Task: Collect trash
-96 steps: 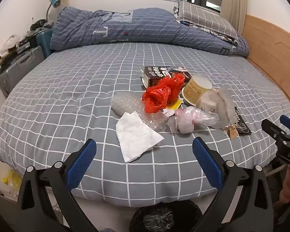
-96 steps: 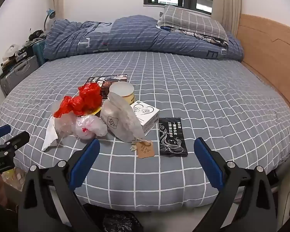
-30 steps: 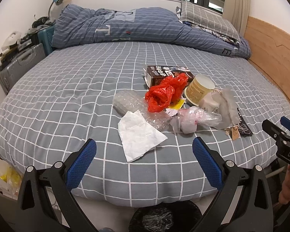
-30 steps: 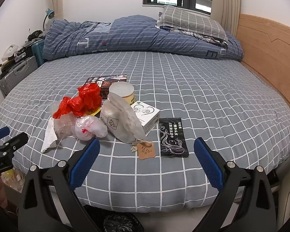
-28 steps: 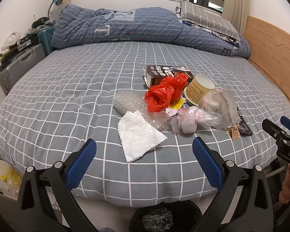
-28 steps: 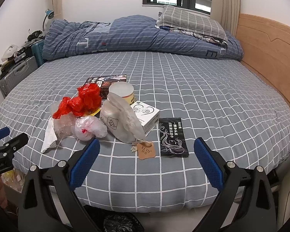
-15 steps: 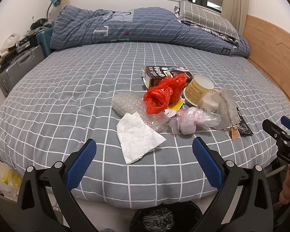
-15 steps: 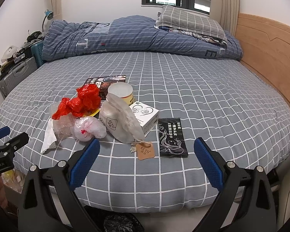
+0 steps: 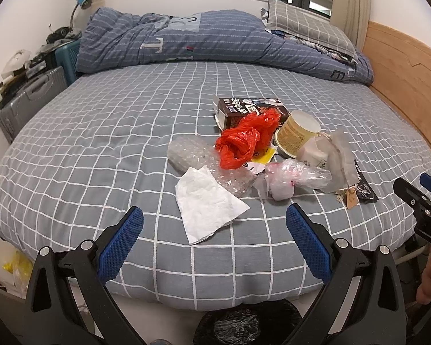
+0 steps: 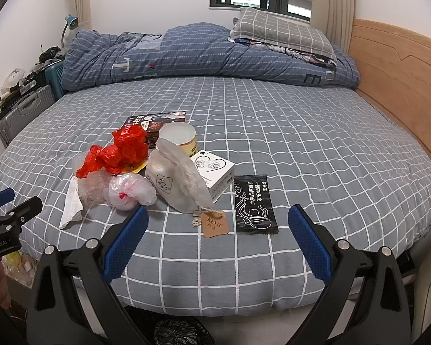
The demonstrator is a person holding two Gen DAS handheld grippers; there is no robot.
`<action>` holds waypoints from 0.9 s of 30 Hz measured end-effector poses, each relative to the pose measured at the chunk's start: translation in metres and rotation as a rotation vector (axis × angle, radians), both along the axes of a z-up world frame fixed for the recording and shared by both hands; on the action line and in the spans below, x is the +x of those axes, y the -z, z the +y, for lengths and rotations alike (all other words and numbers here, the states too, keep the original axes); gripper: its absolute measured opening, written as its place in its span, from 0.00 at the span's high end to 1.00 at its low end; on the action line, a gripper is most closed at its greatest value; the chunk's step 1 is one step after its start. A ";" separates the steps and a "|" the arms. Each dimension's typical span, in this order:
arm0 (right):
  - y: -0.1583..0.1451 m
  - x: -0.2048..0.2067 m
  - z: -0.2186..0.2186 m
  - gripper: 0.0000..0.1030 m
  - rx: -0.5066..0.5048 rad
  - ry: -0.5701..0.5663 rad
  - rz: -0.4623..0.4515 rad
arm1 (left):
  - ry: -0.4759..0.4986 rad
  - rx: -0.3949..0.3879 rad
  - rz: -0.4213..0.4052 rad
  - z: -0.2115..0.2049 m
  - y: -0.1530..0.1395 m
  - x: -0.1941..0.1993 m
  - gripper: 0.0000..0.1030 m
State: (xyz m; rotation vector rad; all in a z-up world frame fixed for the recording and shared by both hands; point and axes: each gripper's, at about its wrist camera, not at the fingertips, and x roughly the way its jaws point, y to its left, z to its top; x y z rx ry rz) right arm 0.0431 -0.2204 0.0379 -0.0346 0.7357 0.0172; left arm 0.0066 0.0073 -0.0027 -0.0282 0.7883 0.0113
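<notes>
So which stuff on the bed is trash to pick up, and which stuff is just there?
Trash to collect:
white tissue
red plastic bag
bubble wrap
black sachet
paper cup

Just there:
blue duvet
checked pillow
grey suitcase
desk lamp

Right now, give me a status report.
Left gripper open, empty. Right gripper open, empty. Trash pile on bed, untouched. Bin below, nothing blocking.
</notes>
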 end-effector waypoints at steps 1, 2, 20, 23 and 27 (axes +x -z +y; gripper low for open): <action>0.000 0.000 -0.001 0.09 -0.001 0.002 0.001 | -0.002 0.000 0.000 0.001 0.000 0.000 0.06; 0.000 0.001 -0.002 0.09 -0.001 0.004 0.002 | -0.004 -0.001 0.002 0.001 0.001 0.000 0.06; 0.016 0.042 0.031 0.09 -0.012 -0.050 0.035 | -0.045 -0.068 0.123 0.028 0.042 0.050 0.06; 0.023 0.049 0.040 0.09 -0.030 -0.058 0.047 | -0.048 -0.072 0.147 0.033 0.051 0.060 0.07; 0.028 0.060 0.045 0.09 -0.043 -0.059 0.056 | -0.034 -0.058 0.158 0.034 0.056 0.069 0.07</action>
